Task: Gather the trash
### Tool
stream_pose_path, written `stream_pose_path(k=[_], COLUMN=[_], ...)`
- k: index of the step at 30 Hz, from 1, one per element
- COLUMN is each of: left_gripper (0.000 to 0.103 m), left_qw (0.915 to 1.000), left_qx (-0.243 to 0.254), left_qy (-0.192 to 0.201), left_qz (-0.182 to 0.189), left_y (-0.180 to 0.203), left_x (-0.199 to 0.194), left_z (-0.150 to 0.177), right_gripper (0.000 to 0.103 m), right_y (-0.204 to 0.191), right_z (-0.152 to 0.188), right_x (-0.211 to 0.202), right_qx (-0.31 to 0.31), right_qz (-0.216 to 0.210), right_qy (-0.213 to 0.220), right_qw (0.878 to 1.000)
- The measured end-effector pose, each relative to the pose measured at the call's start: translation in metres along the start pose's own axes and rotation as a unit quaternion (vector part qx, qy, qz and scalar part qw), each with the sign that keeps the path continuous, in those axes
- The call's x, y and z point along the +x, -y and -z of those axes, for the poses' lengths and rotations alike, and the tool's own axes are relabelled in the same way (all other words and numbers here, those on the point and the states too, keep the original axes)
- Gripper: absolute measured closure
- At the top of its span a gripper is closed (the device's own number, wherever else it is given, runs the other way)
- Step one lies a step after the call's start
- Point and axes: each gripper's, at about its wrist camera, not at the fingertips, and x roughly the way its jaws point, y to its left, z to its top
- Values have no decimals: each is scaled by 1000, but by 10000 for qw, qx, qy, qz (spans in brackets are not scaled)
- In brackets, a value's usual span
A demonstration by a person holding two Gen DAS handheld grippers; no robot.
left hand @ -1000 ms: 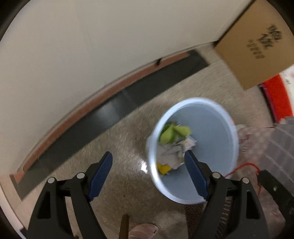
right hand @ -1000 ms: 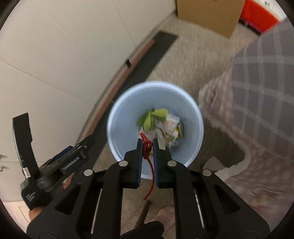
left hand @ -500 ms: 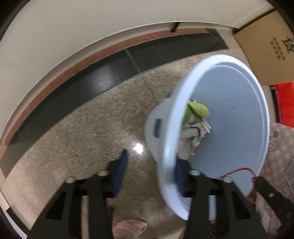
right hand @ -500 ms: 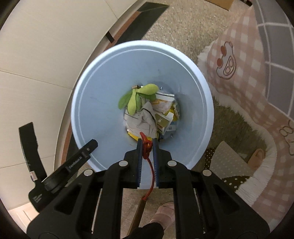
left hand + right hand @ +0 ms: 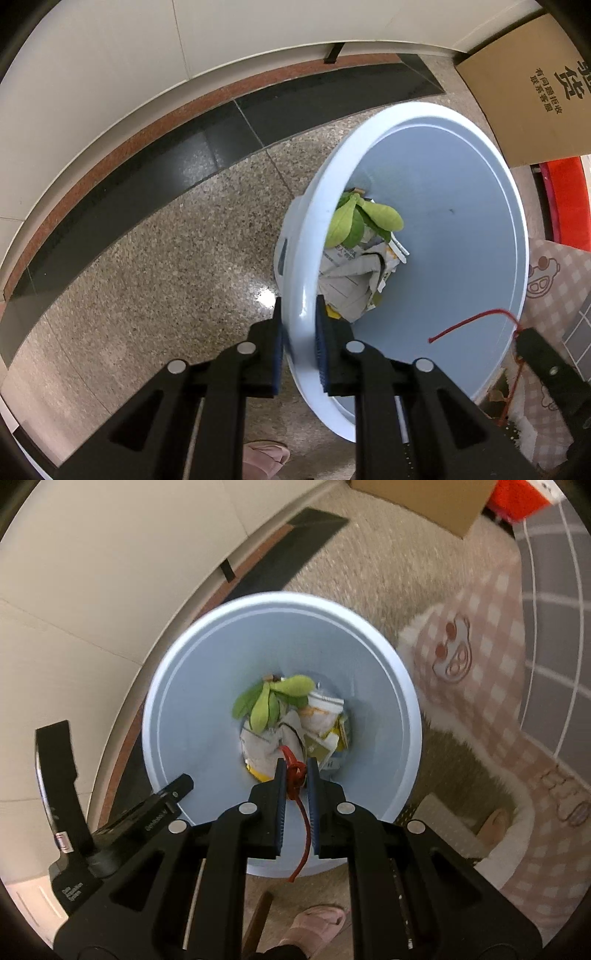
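**A red string over the blue bin**

The floor [image 5: 155,266] is speckled stone, brown and grey. A black strip and a reddish strip run along the bottom of a cream wall [image 5: 110,74]. A brown cardboard box [image 5: 524,88] stands by the wall. A pink checked fluffy rug [image 5: 491,686] lies beside the bin. A foot in a pink slipper [image 5: 317,923] shows at the bottom of the right view.

The round light-blue plastic bin [image 5: 207,686] stands upright on the floor, with its open mouth facing up. Green leaves [image 5: 269,698] and crumpled papers [image 5: 273,738] lie at its bottom.

The left gripper [image 5: 299,343] points down at the near rim of the bin. Its jaws are closing with the rim between them, one blue pad outside the wall and one inside.

The right gripper [image 5: 295,775] points down over the mouth of the bin. Its jaws are pressed together on a knotted red string [image 5: 295,771]. The long string hangs back from the knot toward the person, and its loose end lies past the bin's near rim.
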Motion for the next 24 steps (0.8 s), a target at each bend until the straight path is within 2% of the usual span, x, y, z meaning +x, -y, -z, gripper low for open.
stream_pose_path(k=[6, 7, 8, 9, 10, 24], left_gripper=[88, 88, 88, 88, 88, 85], left_qw=[10000, 10000, 10000, 10000, 10000, 9999], left_qx=[33, 26, 22, 15, 15, 45], left_qy=[28, 23, 17, 8, -3, -135], left_qz=[-17, -5, 3, 8, 4, -4], left_y=[0, 0, 0, 0, 0, -1], left_x=[0, 0, 0, 0, 0, -10], left_z=[1, 1, 1, 0, 0, 2], right_gripper=[89, 82, 65, 54, 47, 44], right_y=[-6, -5, -3, -1, 0, -2], right_z=[-6, -6, -6, -5, -5, 0], right_x=[-11, -12, -12, -13, -13, -30], right_qx=[-311, -311, -301, -284, -270, -389], right_qz=[151, 138, 156, 164, 150, 375], right_qy=[372, 376, 385, 386, 402, 547], right_qw=[9987, 9987, 9987, 9987, 9987, 9970])
